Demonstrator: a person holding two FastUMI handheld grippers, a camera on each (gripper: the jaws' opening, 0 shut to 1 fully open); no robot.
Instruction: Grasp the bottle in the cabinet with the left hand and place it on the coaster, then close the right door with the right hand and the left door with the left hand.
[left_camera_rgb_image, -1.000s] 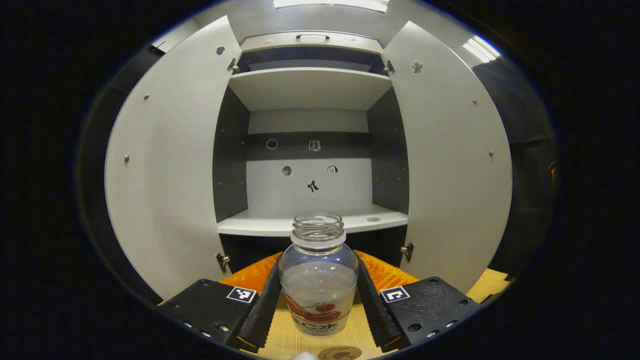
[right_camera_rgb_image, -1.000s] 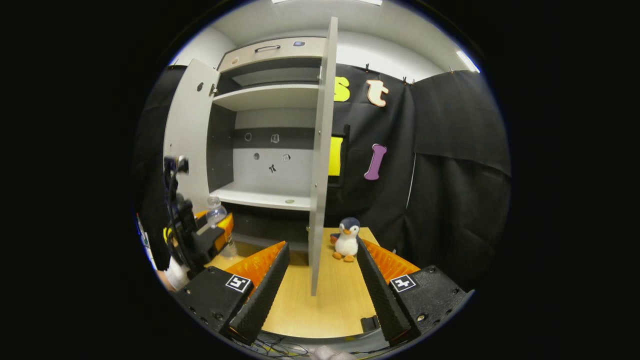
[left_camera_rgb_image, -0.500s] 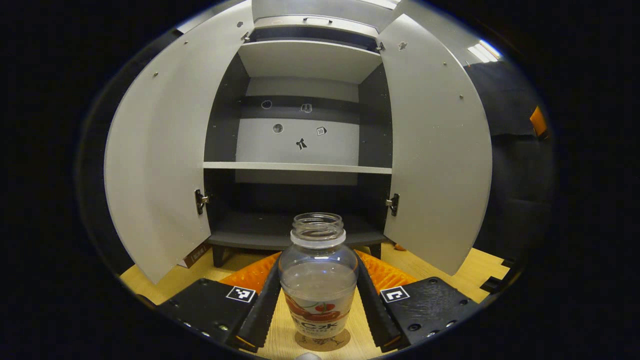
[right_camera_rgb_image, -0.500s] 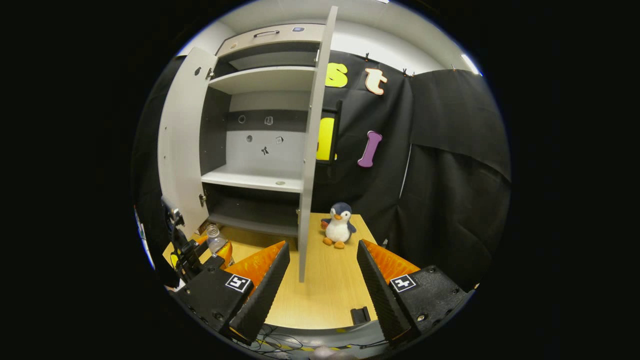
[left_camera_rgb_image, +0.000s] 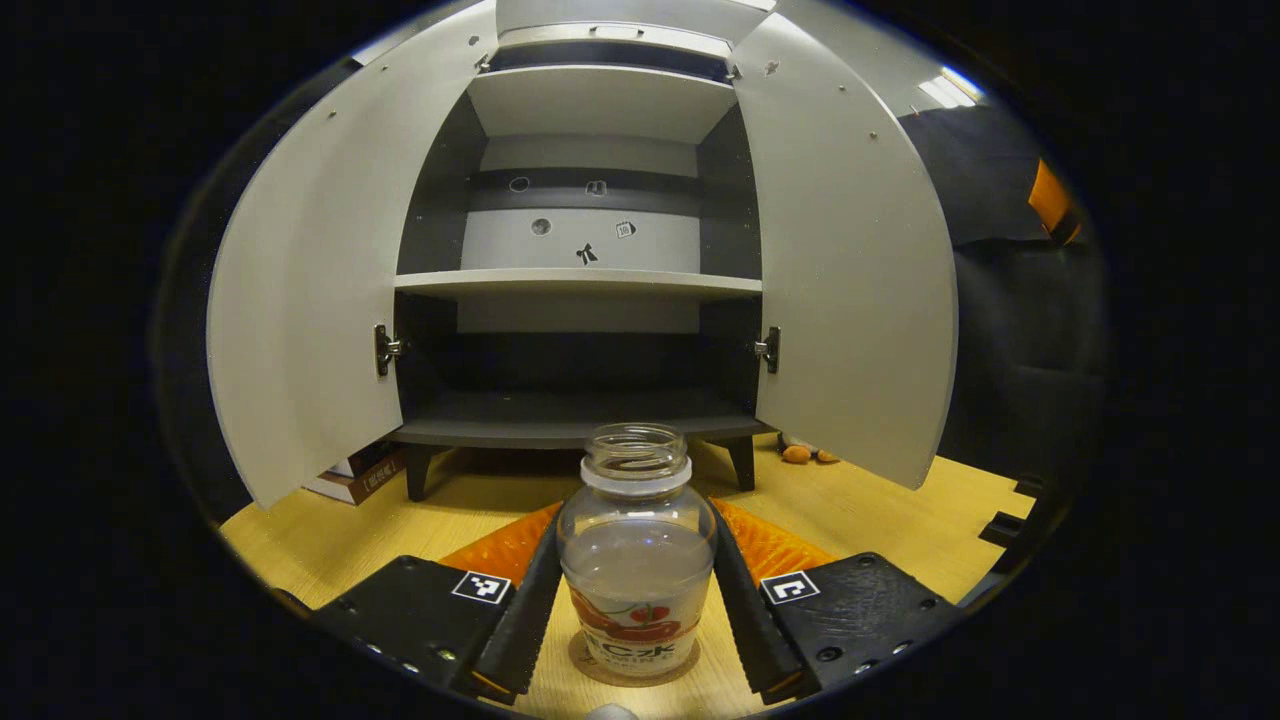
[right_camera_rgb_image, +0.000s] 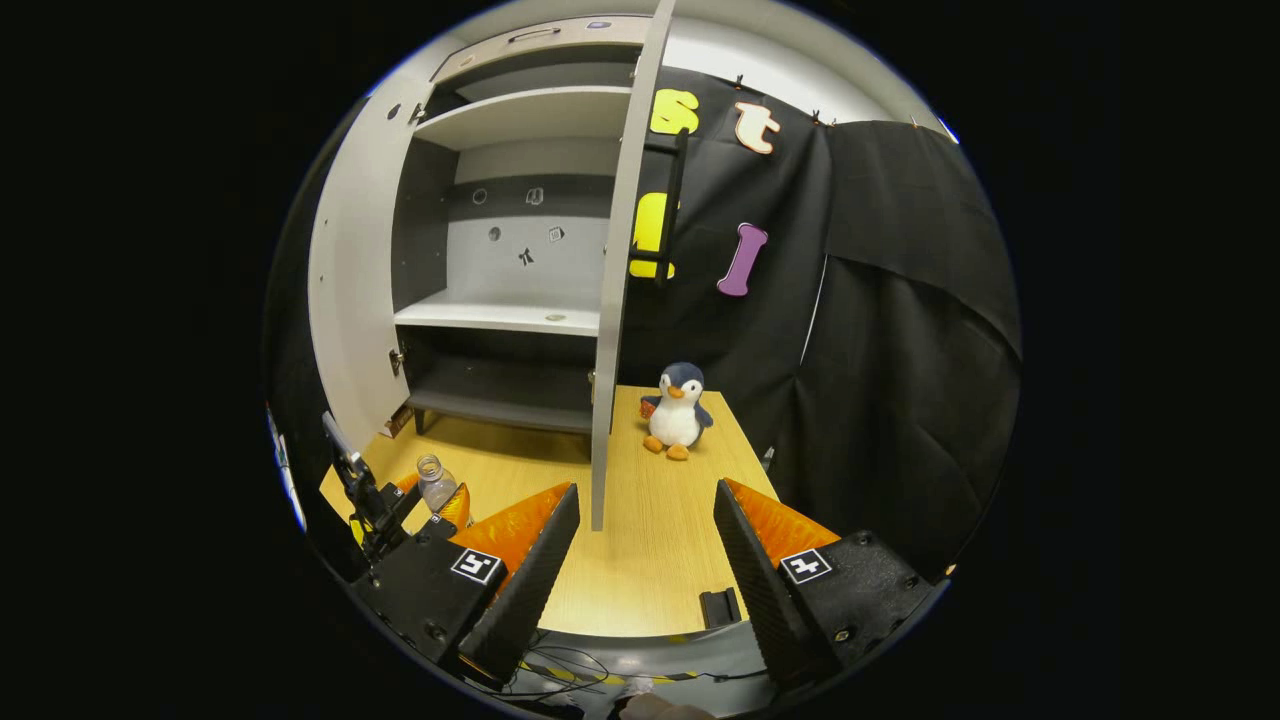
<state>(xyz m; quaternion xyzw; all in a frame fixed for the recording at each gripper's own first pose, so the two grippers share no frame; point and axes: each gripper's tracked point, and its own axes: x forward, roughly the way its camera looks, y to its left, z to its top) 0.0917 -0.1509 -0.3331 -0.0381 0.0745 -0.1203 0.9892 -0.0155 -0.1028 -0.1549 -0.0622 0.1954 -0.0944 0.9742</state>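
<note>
The left claw (left_camera_rgb_image: 636, 590) grips the open-necked bottle (left_camera_rgb_image: 636, 560), its two fingers pressed on either side, and the bottle's base sits on or just above the round coaster (left_camera_rgb_image: 634, 668) on the bench (left_camera_rgb_image: 320, 540); contact cannot be told. The placing step looks nearly finished: next comes letting go and backing away without tipping it. The right claw (right_camera_rgb_image: 640, 560) hangs spread and empty, just before the right door (right_camera_rgb_image: 612, 300) edge, ready to push it shut; the left door (left_camera_rgb_image: 300, 300) stands wide
</note>
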